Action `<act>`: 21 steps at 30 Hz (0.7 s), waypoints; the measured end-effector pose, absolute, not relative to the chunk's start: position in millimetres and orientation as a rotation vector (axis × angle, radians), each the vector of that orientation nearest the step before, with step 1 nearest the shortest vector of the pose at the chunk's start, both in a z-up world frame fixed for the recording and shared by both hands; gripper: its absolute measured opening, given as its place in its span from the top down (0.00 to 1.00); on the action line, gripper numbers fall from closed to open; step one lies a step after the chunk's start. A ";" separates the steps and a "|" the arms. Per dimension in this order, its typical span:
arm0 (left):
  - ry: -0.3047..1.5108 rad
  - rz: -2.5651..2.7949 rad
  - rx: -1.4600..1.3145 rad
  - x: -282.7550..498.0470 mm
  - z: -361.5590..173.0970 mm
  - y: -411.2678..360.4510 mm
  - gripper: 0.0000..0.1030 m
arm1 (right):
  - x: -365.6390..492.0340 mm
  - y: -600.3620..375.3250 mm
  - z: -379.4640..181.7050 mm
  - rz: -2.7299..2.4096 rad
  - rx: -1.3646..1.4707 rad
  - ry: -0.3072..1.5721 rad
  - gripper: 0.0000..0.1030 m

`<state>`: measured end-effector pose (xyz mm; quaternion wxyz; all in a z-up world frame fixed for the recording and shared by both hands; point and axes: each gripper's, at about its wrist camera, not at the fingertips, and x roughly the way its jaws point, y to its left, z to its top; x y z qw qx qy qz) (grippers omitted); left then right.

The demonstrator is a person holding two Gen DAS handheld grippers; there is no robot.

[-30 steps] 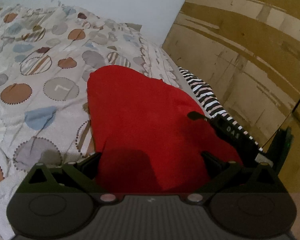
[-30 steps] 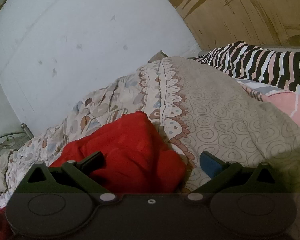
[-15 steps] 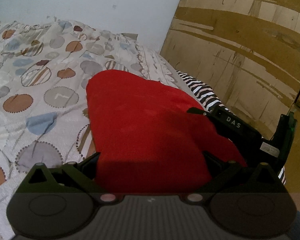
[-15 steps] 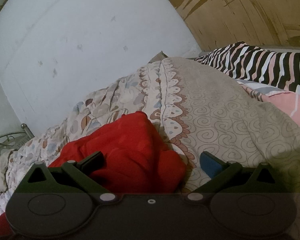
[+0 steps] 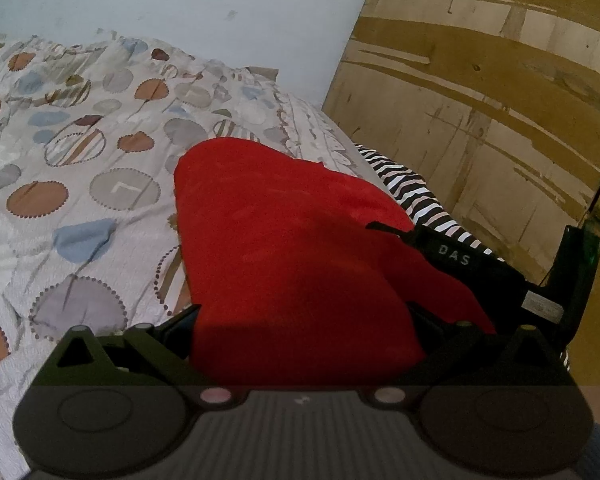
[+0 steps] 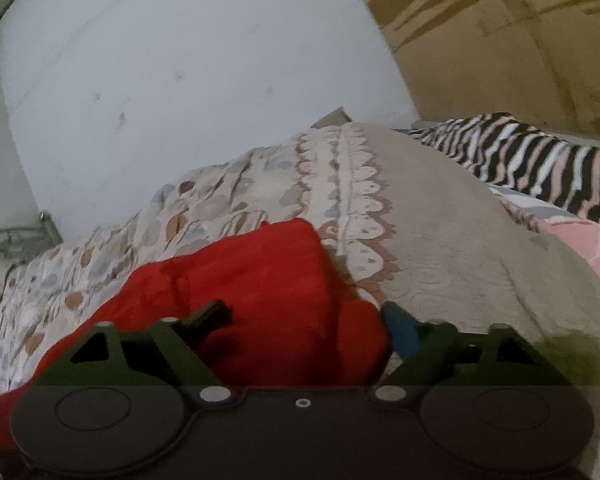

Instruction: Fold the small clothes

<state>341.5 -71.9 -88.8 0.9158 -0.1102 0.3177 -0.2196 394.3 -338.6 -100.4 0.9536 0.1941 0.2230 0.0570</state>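
Note:
A red garment (image 5: 292, 248) lies bunched on the patterned quilt (image 5: 80, 184). My left gripper (image 5: 298, 316) stands open at its near edge. The cloth fills the wide gap between the two fingers, and neither pad visibly presses on it. In the right wrist view the same red garment (image 6: 260, 280) sits between the fingers of my right gripper (image 6: 306, 316). Those jaws are closing around a fold of it. The blue pad (image 6: 398, 322) is at the cloth's right edge. The right gripper's black housing (image 5: 464, 264) shows at the garment's right side in the left wrist view.
A black-and-white striped cloth (image 6: 540, 160) and a pink cloth (image 6: 580, 240) lie on the bed to the right. A wooden panel (image 5: 480, 100) stands behind them and a pale wall (image 6: 180, 80) lies beyond the bed. A metal rack (image 6: 16, 236) is at far left.
The right gripper's fingers have drawn closer together around the red garment, and its view has rolled a little. The left gripper has stayed put with the cloth between its fingers.

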 end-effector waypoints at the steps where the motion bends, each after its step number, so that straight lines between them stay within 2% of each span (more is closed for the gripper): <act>1: 0.657 -0.457 -0.230 341.8 -88.3 -70.6 0.00 | 395.4 -341.9 -101.9 0.137 0.418 0.461 0.25; 7: 0.695 -0.439 -0.298 349.8 -66.9 -57.1 0.01 | 395.3 -359.2 -109.2 0.191 0.546 0.462 0.27; 12: 0.592 -0.433 -0.307 347.7 -44.8 -48.6 0.00 | 395.2 -358.4 -109.3 0.187 0.545 0.460 0.26; 15: 0.716 -0.415 -0.331 371.4 -61.6 -47.4 0.00 | 395.3 -358.6 -109.7 0.188 0.547 0.460 0.26; 18: 0.817 -0.497 -0.488 391.3 -82.7 -37.9 0.00 | 394.9 -359.1 -109.8 0.188 0.547 0.460 0.26; 21: 0.846 -0.530 -0.539 397.9 -93.8 -34.6 0.00 | 395.1 -359.9 -110.1 0.189 0.551 0.460 0.26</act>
